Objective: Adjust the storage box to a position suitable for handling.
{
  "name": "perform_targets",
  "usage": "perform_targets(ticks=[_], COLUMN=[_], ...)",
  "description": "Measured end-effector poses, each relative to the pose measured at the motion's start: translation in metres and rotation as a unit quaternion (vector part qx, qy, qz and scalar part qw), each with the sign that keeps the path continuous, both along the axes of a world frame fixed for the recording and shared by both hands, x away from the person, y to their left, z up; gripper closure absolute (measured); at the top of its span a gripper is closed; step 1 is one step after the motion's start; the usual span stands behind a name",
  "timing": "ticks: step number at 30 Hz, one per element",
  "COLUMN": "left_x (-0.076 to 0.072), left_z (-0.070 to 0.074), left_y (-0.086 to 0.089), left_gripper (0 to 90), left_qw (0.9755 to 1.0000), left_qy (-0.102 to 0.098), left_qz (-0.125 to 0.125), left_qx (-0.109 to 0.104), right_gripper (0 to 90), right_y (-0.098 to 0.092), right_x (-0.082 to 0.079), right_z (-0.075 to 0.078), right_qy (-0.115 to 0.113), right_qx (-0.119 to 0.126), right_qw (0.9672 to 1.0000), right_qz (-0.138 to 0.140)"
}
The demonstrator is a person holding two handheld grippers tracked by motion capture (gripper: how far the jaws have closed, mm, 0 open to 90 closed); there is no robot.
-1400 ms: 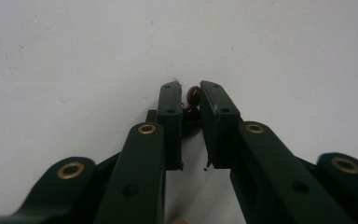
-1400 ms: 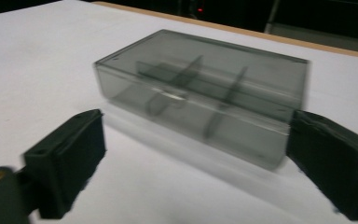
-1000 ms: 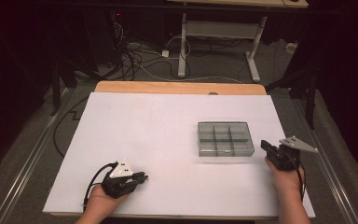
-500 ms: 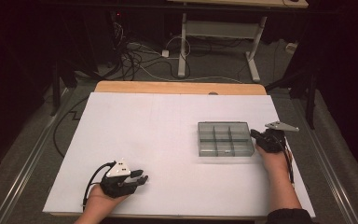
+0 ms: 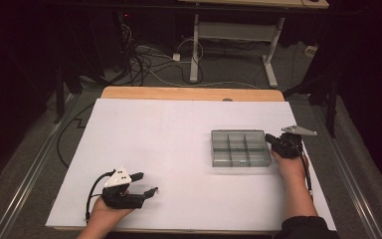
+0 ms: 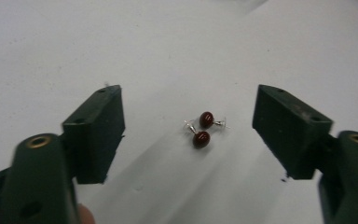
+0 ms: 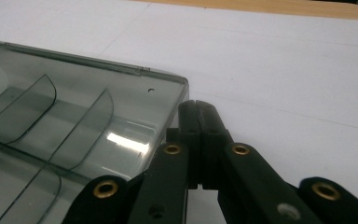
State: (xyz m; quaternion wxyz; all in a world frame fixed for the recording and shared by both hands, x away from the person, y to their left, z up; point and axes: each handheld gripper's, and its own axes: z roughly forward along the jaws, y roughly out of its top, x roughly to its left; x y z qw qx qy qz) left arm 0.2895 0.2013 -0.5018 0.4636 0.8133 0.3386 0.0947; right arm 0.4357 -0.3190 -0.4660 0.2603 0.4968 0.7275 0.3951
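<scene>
On the white paper-covered table (image 5: 179,134), the left gripper (image 5: 146,183) lies low at about seven o'clock of the sheet, held in the person's left hand (image 5: 110,211). Its jaws have just been opening and now stand well apart. In the left gripper view a pair of small dark-red round stud earrings with silver posts (image 6: 202,130) rests on the paper between the two black pads (image 6: 98,128), touching neither (the two beads lie just beside each other, one at about one o'clock of the other).

The right gripper (image 5: 270,139) sits at roughly three o'clock of the sheet, in the person's right hand (image 5: 289,167). Its jaws are pressed together with nothing between them. In the right gripper view the closed tips (image 7: 198,114) lie against the near corner wall of the smoky transparent plastic organiser box with curved dividers (image 7: 74,121); in the high view this box (image 5: 240,148) shows six compartments, right of the table's centre.
</scene>
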Motion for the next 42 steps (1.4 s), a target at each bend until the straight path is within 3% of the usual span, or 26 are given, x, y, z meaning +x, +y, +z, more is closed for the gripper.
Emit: perform_targets(ticks=[7,10,14,21,32,42], left_x=[0.002,0.002,0.001,0.003,0.005,0.005], left_z=[0.0,0.0,0.002,0.0,-0.002,-0.002], left_y=[0.005,0.008,0.012,0.016,0.016,0.017], left_gripper=[0.0,0.0,0.0,0.0,0.0,0.0], left_qw=[0.9993,0.9988,0.9982,0.9975,0.9974,0.9977], left_qy=[-0.006,-0.009,-0.02,-0.02,-0.02,-0.018], left_qz=[0.035,0.047,0.056,0.068,0.07,0.065], left_qx=[0.011,0.01,0.003,0.002,0.0,-0.006], right_gripper=[90.0,90.0,90.0,90.0,90.0,90.0], right_y=[-0.003,-0.003,0.001,0.006,0.038,0.069], right_x=[0.004,0.006,0.009,0.006,0.002,-0.014], right_z=[-0.004,-0.003,-0.001,-0.001,-0.003,-0.005], right_qy=[0.003,0.005,0.004,0.01,0.01,0.019], right_qx=[0.008,0.015,0.003,0.007,-0.003,-0.008], right_qw=[1.0,0.9998,1.0,0.9999,0.9984,0.9953], right_qz=[-0.005,-0.007,-0.001,0.012,0.055,0.095])
